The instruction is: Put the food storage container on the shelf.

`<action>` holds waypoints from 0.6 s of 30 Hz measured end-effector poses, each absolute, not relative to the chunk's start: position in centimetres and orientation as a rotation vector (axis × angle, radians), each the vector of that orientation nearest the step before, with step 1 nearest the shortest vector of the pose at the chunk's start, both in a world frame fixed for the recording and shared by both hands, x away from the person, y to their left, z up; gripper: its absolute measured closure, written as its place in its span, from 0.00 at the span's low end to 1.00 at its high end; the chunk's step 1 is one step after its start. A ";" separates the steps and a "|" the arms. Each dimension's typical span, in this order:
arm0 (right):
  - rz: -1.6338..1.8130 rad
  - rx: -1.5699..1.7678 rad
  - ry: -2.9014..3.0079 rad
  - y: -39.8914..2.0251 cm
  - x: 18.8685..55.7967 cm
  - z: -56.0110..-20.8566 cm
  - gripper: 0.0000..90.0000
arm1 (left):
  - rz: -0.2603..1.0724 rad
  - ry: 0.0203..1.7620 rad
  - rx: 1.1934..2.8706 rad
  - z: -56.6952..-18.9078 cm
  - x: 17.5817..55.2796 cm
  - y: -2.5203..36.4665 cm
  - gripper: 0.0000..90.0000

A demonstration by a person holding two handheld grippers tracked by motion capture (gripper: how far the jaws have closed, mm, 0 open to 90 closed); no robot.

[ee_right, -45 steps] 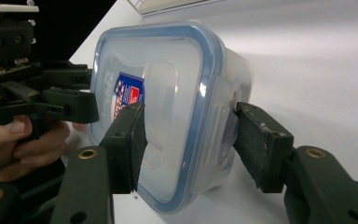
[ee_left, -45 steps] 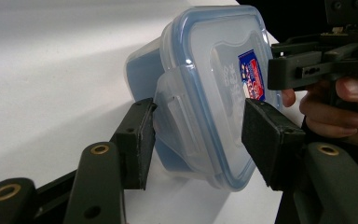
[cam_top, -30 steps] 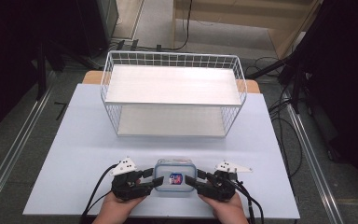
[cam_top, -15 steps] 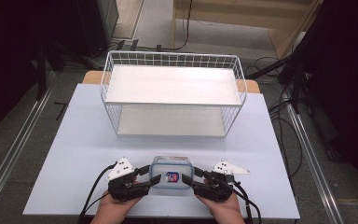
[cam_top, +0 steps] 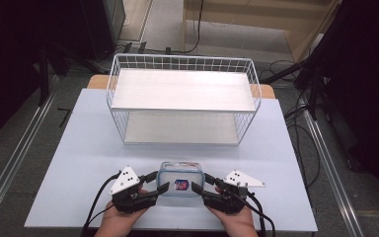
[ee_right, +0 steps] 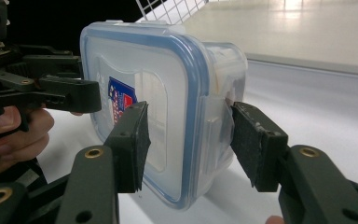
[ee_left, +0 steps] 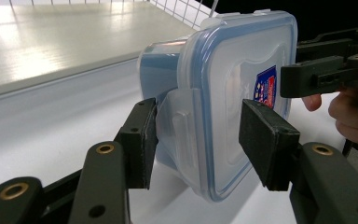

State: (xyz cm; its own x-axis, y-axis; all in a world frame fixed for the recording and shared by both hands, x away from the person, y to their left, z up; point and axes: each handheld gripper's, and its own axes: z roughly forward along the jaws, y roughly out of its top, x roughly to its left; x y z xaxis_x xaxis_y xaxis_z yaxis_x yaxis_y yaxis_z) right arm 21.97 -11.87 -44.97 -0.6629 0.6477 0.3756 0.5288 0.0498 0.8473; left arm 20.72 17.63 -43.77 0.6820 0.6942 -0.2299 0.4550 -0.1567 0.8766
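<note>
Holding a clear rectangular plastic box with a blue-rimmed lid (cam_top: 181,178) near the table's front edge, I see my left gripper (cam_top: 154,187) and right gripper (cam_top: 200,189) half-open, clamping its side latches; contents unclear. White wire basket (cam_top: 128,124) beyond holds bare shelves.

Container: clear plastic box (ee_right: 168,116) with blue-rimmed lid, standing on edge on the white table (ee_right: 317,112), lid face turned towards the camera's left.
Label: red and blue sticker (ee_right: 120,103) on the lid face.
Right gripper (ee_right: 186,140): jaws straddle the near end of the box, one pad over the lid face, the other against the side latch (ee_right: 216,128); contact at the lid-side pad cannot be confirmed.
Left gripper (ee_right: 81,95): at the far end of the box, one jaw lying across the lid.
Hand (ee_right: 11,128): behind that gripper, beyond the box.
Wire shelf (ee_right: 168,9): beyond the box, white board inside.
</note>
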 end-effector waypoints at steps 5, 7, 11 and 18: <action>1.702 1.211 2.178 -11.9 21.8 -44.5 0.54 | 0.301 0.893 1.793 -43.3 20.6 17.5 0.54; 1.709 1.206 2.168 -12.0 21.8 -44.3 0.54 | 0.314 0.878 1.789 -43.0 20.6 17.5 0.54; 1.718 1.181 2.148 -12.0 21.6 -43.9 0.54 | 0.337 0.858 1.783 -42.5 20.4 17.4 0.54; 1.711 1.134 2.111 -12.0 21.5 -43.3 0.53 | 0.368 0.842 1.776 -42.0 20.4 17.2 0.54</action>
